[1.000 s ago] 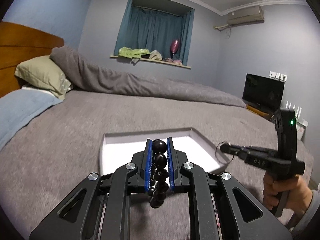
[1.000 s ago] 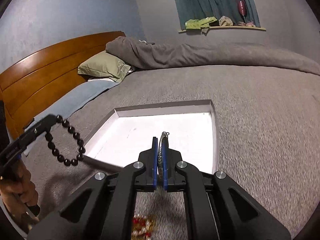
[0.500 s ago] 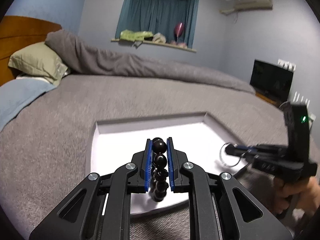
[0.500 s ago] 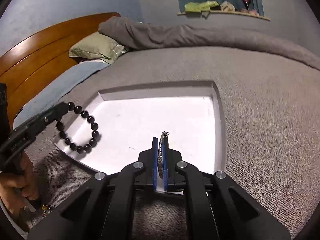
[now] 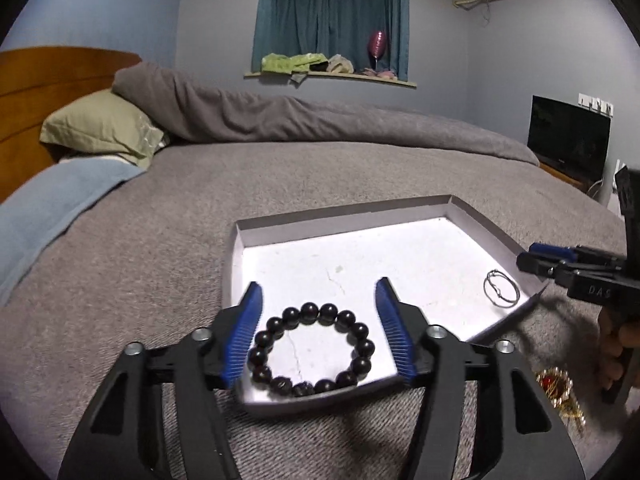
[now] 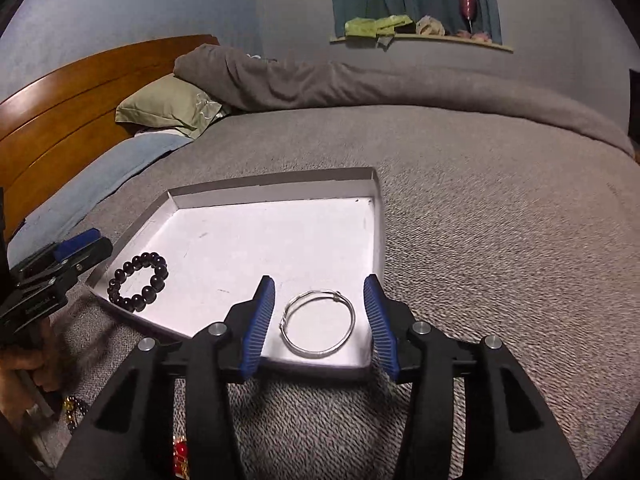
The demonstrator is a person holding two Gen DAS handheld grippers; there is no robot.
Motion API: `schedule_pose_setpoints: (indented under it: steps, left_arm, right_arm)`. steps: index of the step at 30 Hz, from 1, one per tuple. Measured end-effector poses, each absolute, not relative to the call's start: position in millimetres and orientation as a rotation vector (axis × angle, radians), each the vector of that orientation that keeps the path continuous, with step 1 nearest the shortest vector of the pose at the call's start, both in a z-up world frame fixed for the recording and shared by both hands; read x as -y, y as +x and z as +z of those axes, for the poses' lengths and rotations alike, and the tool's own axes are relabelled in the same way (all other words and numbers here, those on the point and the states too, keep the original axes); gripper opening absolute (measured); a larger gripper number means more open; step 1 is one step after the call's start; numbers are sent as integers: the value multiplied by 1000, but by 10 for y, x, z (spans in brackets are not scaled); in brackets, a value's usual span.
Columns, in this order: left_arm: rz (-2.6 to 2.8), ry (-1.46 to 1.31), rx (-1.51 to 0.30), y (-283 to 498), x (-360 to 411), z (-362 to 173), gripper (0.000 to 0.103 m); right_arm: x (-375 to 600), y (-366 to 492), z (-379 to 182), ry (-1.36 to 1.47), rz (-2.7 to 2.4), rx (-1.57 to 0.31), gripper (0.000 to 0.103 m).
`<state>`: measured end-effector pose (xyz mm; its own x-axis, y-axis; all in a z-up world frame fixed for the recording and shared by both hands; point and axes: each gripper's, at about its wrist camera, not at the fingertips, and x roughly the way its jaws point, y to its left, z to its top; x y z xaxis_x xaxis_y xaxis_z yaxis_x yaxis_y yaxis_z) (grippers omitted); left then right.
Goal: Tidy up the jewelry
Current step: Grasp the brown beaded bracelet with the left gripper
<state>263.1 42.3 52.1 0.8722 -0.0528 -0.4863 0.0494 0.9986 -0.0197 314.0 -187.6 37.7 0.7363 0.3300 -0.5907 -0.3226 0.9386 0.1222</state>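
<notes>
Both tools had just been opening and stood released: the left tool [image 5: 318, 330] straddled the black bead bracelet [image 5: 311, 350] at lower centre of its view, the right tool [image 6: 320, 322] the silver bangle [image 6: 318, 324], both lying in the white tray [image 6: 276, 196] on the bed [image 6: 500, 240]. Both pieces sat close to the tray's near rim, so a pad catching one on withdrawal could probably have dragged it out. The red and gold piece [image 5: 558, 392] lay outside, lower right.

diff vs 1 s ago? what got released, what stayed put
Both grippers came down over the white tray and their jaws have just been opening. The left gripper let go of the black bead bracelet, which now lies flat at the tray's near edge. The right gripper dropped the silver bangle flat in the tray too. Neither piece is touched now. Tray and bedding unchanged.
</notes>
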Motion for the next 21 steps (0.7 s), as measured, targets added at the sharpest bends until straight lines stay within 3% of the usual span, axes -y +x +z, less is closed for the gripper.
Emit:
schedule_pose_setpoints:
  steps: [21]
  left_arm:
    - [-196, -80, -522, 1581, -535, 425, 61]
  right_arm:
    - [1815, 2308, 341, 11, 417, -636, 53]
